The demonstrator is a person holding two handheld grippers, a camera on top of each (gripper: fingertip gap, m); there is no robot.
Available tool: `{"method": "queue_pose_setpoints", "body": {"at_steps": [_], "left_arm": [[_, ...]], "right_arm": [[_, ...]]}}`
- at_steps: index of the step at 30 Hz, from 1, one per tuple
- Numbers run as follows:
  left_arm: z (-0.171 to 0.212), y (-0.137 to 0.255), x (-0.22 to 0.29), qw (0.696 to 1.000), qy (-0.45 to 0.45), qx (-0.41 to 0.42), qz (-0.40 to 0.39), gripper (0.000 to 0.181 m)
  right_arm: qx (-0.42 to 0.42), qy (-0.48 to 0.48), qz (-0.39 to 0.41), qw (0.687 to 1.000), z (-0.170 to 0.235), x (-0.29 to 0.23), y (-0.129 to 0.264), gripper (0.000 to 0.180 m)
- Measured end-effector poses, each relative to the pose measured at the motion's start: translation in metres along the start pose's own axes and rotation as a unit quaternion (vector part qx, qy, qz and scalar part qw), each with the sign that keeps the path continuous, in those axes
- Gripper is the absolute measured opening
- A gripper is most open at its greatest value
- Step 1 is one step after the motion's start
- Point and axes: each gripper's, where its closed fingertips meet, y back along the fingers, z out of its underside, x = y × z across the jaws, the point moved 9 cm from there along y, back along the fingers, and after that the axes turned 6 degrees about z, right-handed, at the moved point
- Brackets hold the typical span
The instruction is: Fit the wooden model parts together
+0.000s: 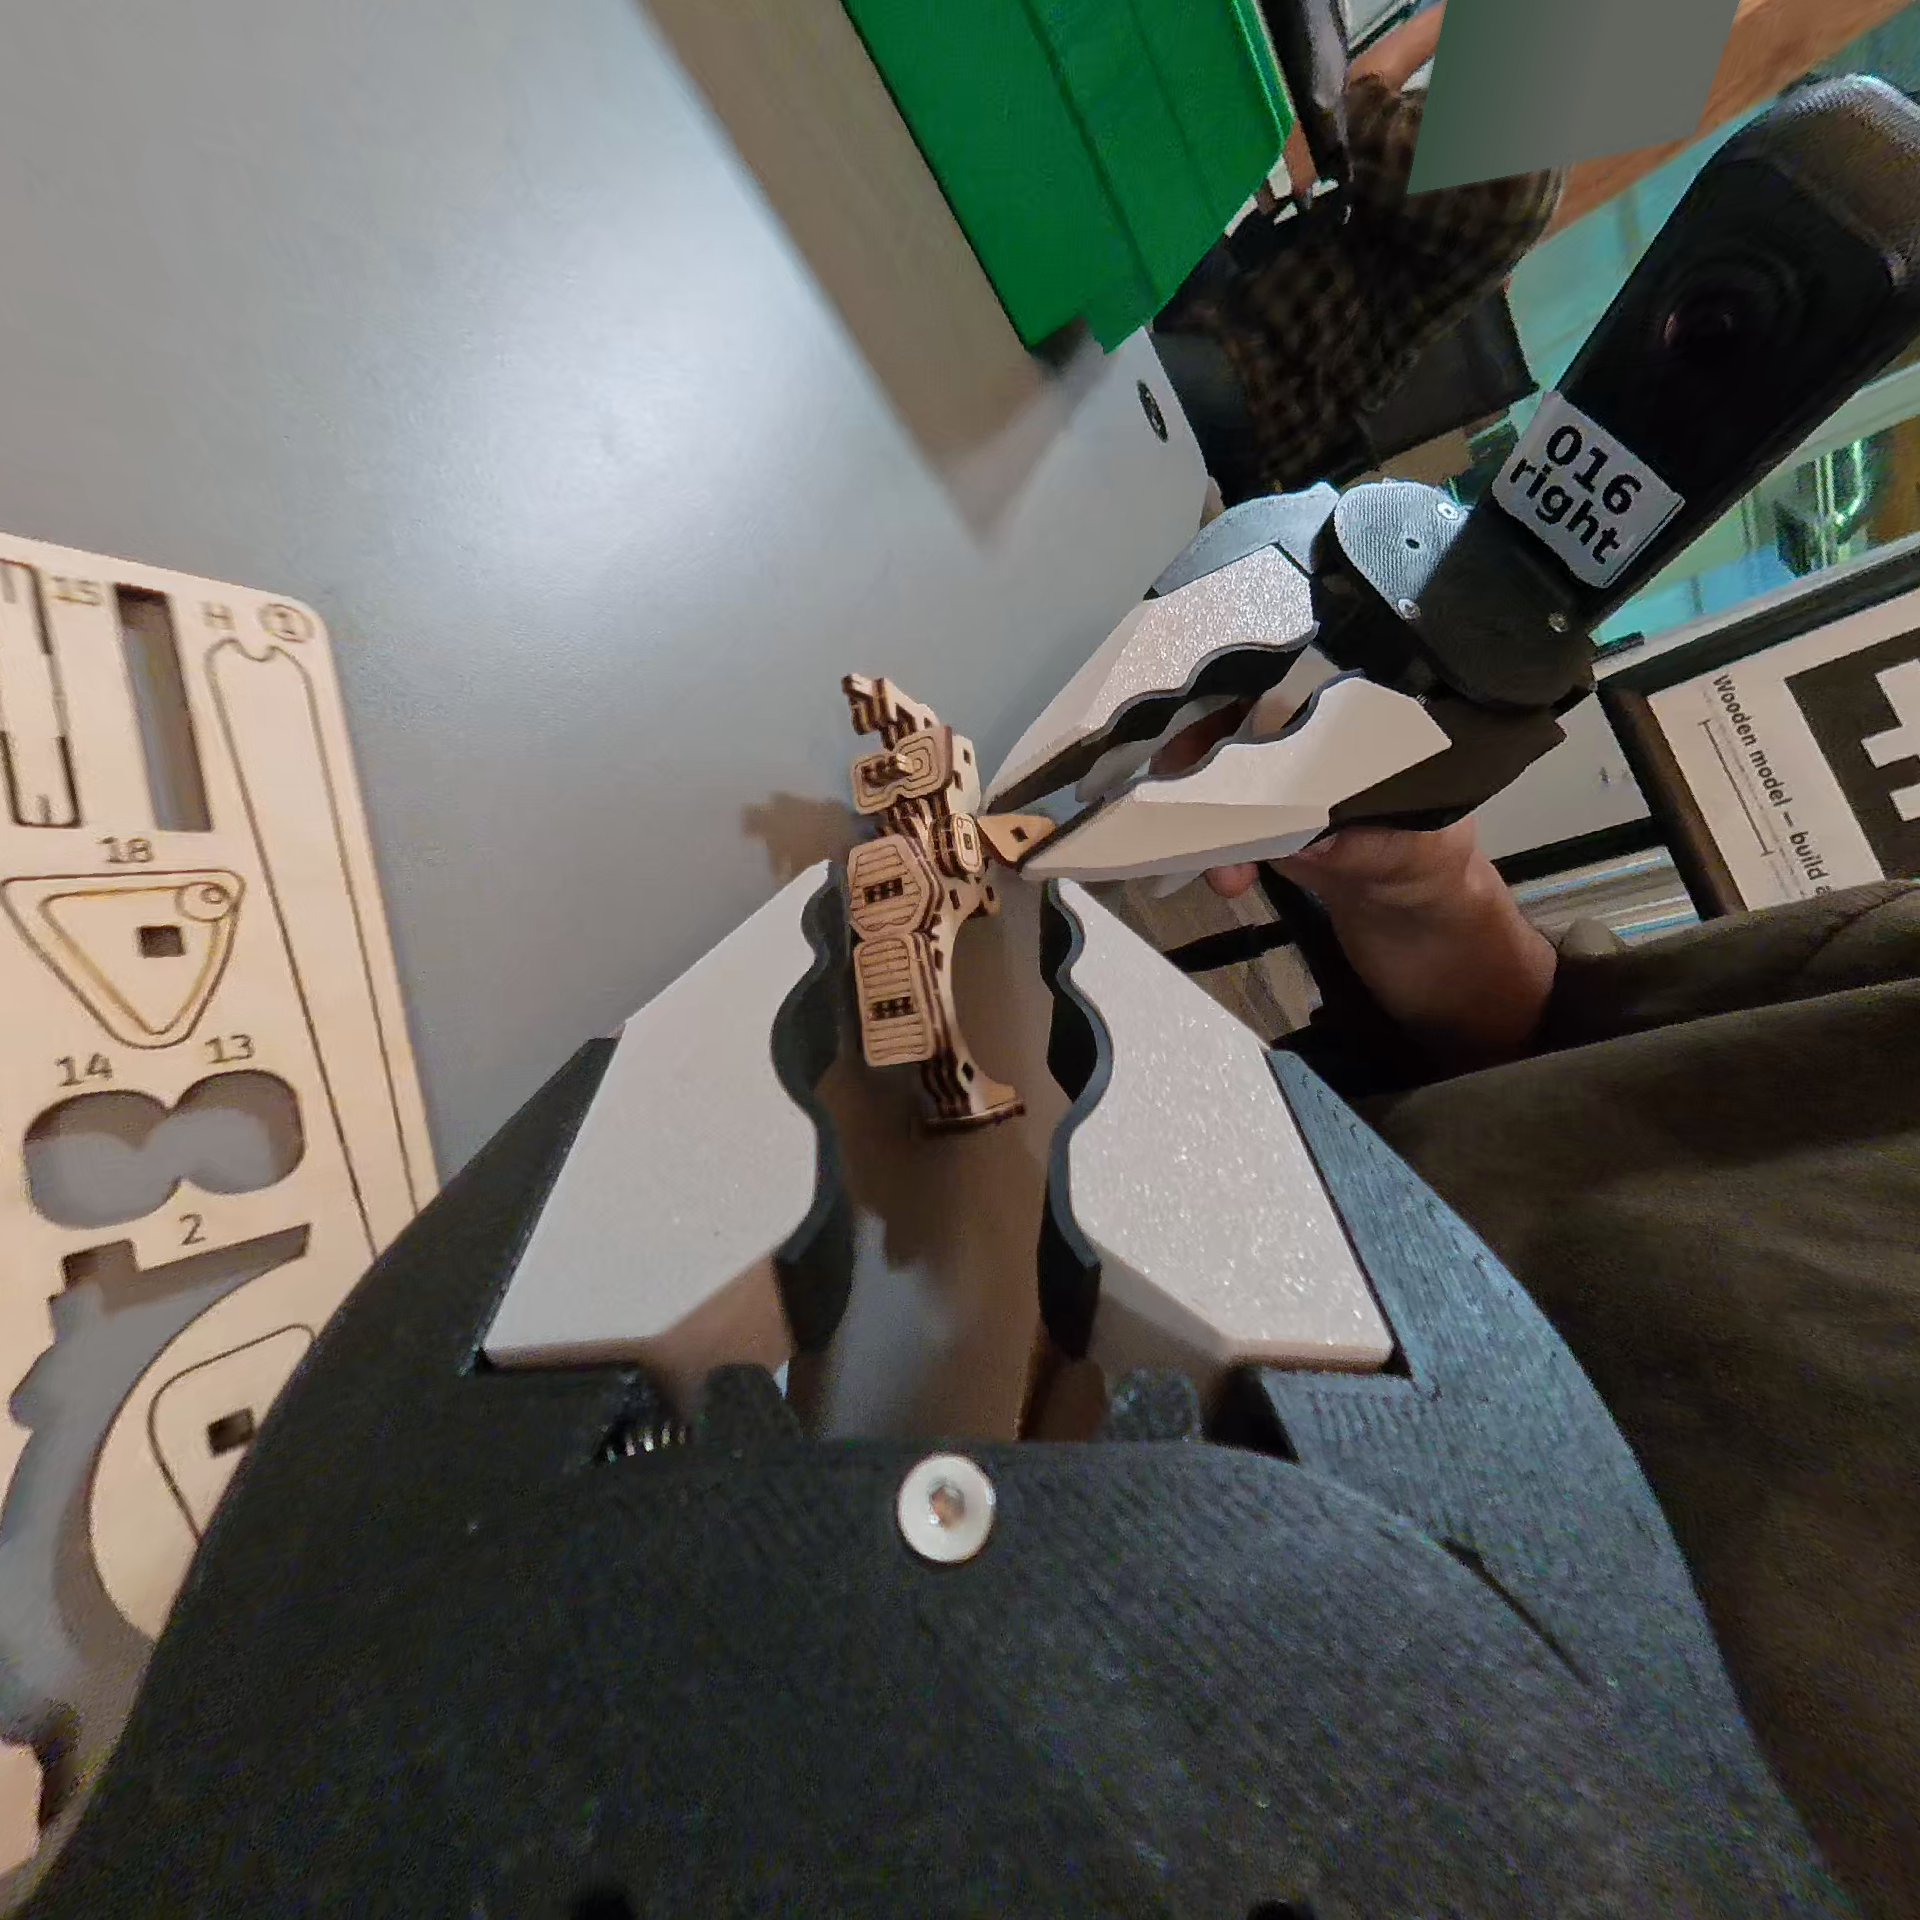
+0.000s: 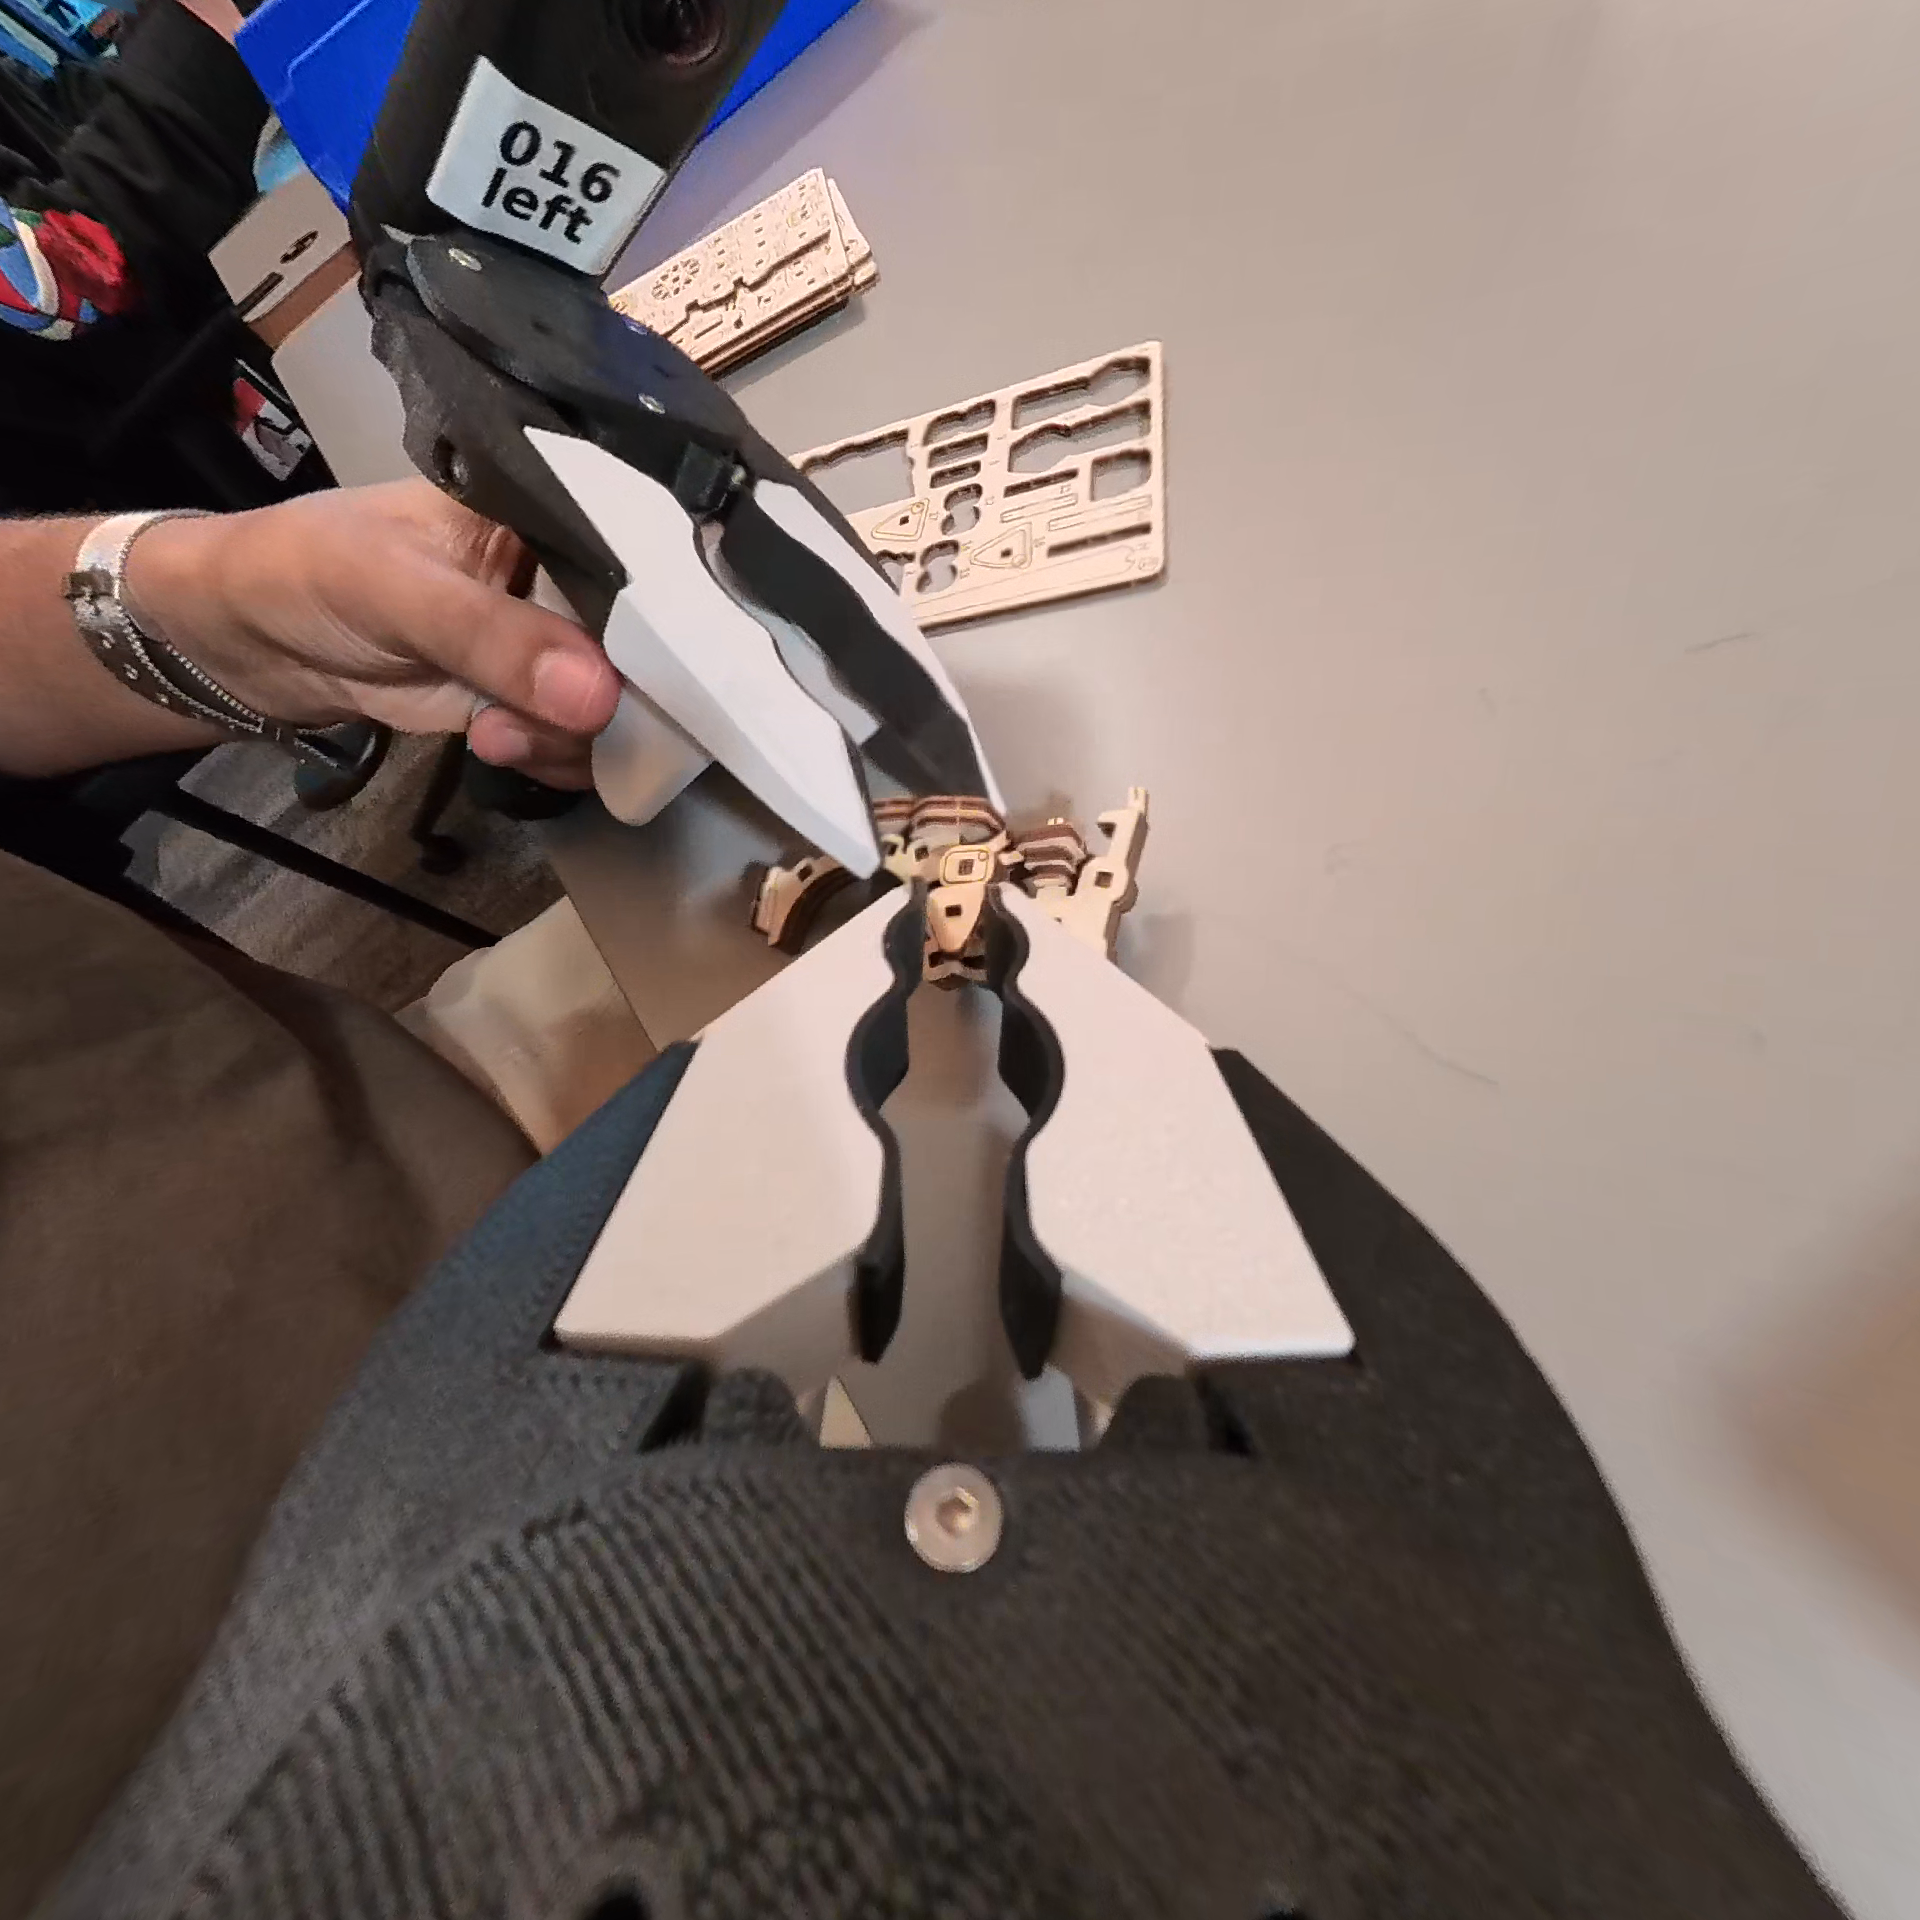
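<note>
A small layered wooden model [image 1: 904,935] stands between the fingertips of my left gripper [image 1: 940,894], which is shut on it just above the grey table. In the right wrist view the left gripper [image 2: 930,826] comes in from the upper left and pinches the model's layered body [image 2: 940,821]. My right gripper [image 2: 956,904] is shut on a small flat wooden part [image 2: 954,920] and holds it against the model's side. In the left wrist view the right gripper [image 1: 1023,842] comes in from the right, with the small part [image 1: 1013,834] touching the model.
A wooden parts sheet with cut-outs [image 1: 156,935] lies on the table left of the model, also in the right wrist view [image 2: 997,488]. A stack of sheets [image 2: 748,281] lies farther back. A green box [image 1: 1070,156], a blue bin [image 2: 312,62] and a printed card [image 1: 1818,748] stand at the edges. Only a small space, under 4 cm, lies between the two pairs of fingers.
</note>
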Motion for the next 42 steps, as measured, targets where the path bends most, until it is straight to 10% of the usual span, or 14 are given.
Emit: {"method": "queue_pose_setpoints", "body": {"at_steps": [15,31,42], "left_arm": [[-0.01,-0.002,0.002,0.991,0.068,0.063,0.099,0.038],[-0.001,-0.017,0.011,0.994,-0.094,-0.03,-0.045,0.044],[-0.003,-0.022,0.004,1.0,-0.02,-0.016,-0.013,0.019]], "right_arm": [[-0.008,-0.028,0.015,0.999,0.007,0.012,0.008,0.009],[-0.006,-0.064,0.0,0.998,0.013,0.015,0.015,0.009],[0.011,-0.042,-0.005,0.999,0.011,0.011,0.017,0.009]]}}
